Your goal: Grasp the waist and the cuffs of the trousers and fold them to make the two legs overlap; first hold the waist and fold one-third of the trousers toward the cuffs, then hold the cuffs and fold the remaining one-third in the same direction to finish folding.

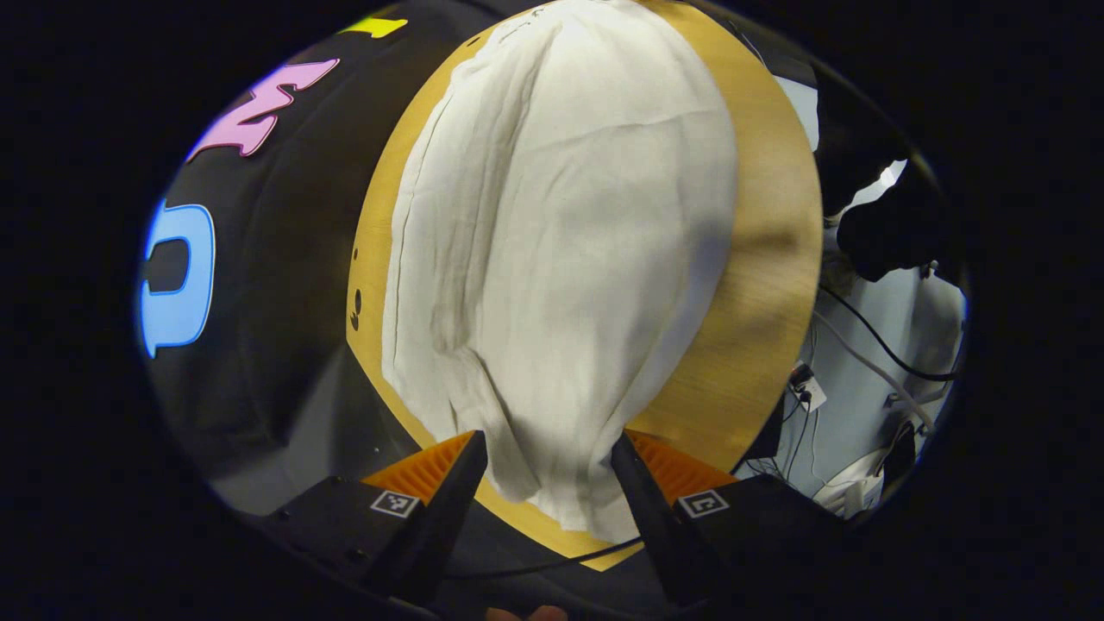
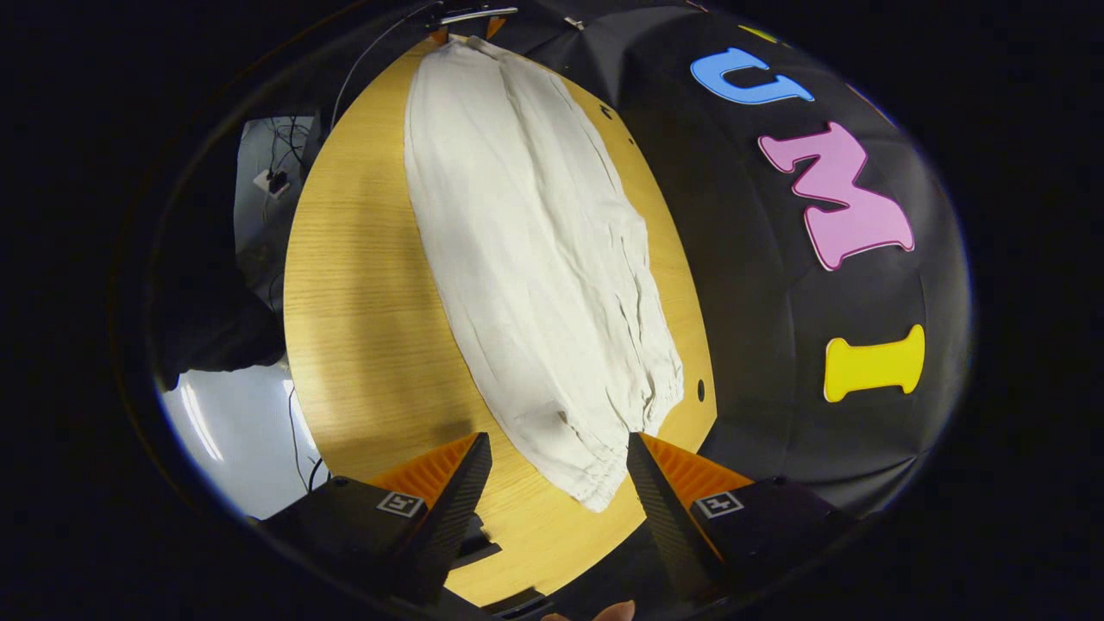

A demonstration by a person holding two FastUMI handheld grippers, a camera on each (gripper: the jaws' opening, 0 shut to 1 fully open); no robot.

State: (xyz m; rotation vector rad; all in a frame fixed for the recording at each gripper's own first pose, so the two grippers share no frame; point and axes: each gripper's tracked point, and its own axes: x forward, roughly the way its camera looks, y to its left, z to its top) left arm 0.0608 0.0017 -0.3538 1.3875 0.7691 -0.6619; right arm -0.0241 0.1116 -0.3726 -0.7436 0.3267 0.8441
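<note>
White trousers (image 1: 561, 259) lie flat and lengthwise on a round wooden table (image 1: 759, 285), the legs stacked one on the other. My left gripper (image 1: 548, 453) is open above the narrow end, and the cloth lies between and below its fingers. In the right gripper view the trousers (image 2: 535, 259) run away from me. Their wider, gathered end (image 2: 604, 466) sits just ahead of my right gripper (image 2: 556, 448), which is open and hovers over it. The left gripper (image 2: 470, 21) shows small at the far end of the trousers.
The black cloth wall (image 2: 776, 259) runs close along one side of the table. On the other side the table edge drops to a pale floor with cables and a power strip (image 1: 862, 362). Bare wood (image 2: 371, 302) lies beside the trousers.
</note>
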